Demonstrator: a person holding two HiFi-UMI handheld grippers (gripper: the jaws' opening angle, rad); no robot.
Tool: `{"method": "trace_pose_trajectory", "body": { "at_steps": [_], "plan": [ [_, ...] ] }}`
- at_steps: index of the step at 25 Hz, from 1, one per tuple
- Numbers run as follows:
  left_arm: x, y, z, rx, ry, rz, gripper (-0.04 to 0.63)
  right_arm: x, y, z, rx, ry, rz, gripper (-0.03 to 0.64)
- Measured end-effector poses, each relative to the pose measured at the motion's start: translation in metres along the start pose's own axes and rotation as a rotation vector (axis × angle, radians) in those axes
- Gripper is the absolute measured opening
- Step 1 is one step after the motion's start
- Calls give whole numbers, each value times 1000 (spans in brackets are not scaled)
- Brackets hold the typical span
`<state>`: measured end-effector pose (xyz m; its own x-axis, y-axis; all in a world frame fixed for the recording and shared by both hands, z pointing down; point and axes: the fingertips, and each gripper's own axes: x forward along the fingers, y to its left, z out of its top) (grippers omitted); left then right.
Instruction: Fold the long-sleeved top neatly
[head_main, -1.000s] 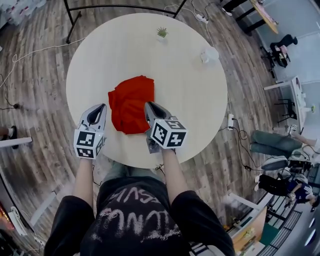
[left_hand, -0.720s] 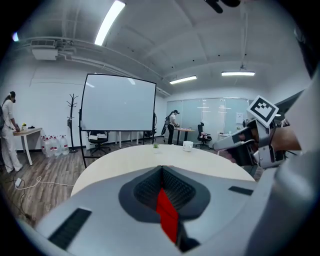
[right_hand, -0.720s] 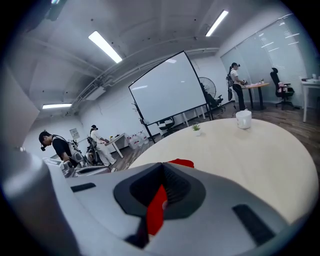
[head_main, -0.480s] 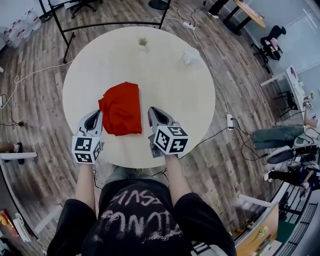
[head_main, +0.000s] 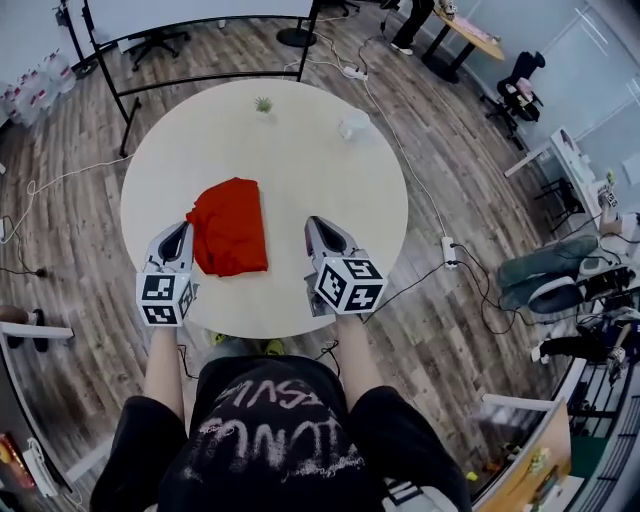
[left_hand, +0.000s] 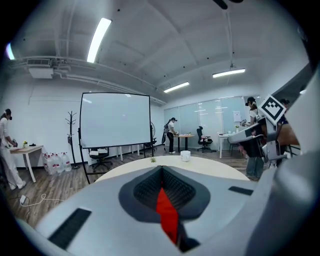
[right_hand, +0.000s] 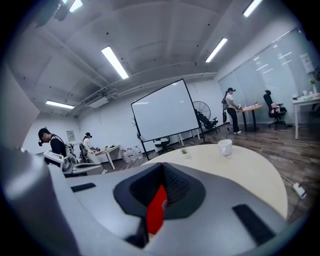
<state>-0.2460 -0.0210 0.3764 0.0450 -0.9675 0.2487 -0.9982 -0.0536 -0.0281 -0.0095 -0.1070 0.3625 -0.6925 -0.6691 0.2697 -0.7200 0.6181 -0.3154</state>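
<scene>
Round table (head_main: 300, 160) on a wood floor (head_main: 80, 120). Left gripper (head_main: 182, 230), jaws pressed together and empty, sits just left of the compact red top (head_main: 228, 228). Right gripper (head_main: 316, 224), likewise closed and empty, is apart on the top's right. Only the head view shows the top, while the gripper views show a whiteboard (left_hand: 115, 120) beyond the table.

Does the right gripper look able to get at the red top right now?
Probably yes: the right gripper is beside the top, only bare table between, though its shut jaws must open first.
</scene>
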Motion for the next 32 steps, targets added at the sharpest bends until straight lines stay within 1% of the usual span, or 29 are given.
{"method": "trace_pose_trajectory", "body": {
  "at_steps": [5,14,23,26,32],
  "plan": [
    [-9,-3,21,0,-41,13,11,-19,0,19,-72,-53,-1,6],
    [-31,4,47,5,-97,75,11,-42,-12,42,-132,-124,-27,5],
    [-46,6,73,24,-159,107,11,-58,-25,58,-164,-161,-64,5],
    [-49,8,76,27,-169,115,11,-59,-25,62,-161,-178,-71,5],
    [-52,6,79,35,-176,119,11,-64,-27,64,-198,-186,-84,3]
  ]
}}
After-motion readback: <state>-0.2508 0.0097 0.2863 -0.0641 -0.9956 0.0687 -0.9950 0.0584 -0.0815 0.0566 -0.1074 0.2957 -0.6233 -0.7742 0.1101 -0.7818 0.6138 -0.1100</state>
